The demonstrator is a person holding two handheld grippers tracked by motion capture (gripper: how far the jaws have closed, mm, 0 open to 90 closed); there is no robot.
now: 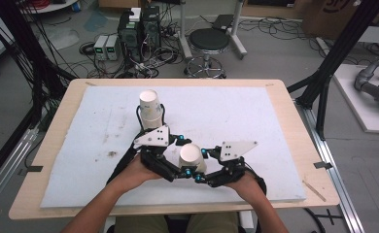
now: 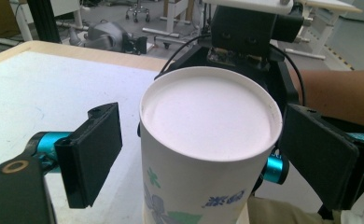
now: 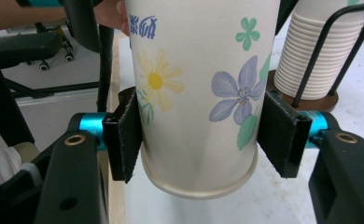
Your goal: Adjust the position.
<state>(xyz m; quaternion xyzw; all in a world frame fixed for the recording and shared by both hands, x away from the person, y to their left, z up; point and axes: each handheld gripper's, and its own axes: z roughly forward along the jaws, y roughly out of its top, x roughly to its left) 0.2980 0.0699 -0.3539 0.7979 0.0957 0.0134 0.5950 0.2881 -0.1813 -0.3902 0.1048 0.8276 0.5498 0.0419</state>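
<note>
Paper cup (image 3: 196,93) upside down above white mat (image 1: 275,116), right gripper (image 3: 203,135) clamped on its sides near rim, left gripper (image 2: 208,154) jaws apart either side, not touching, cup stack (image 1: 150,110) behind.

Cup stack (image 3: 311,51) top cut off

A wooden table (image 1: 56,145) carries a white mat (image 1: 226,121), where a cup stack (image 1: 150,110) stands.
</note>
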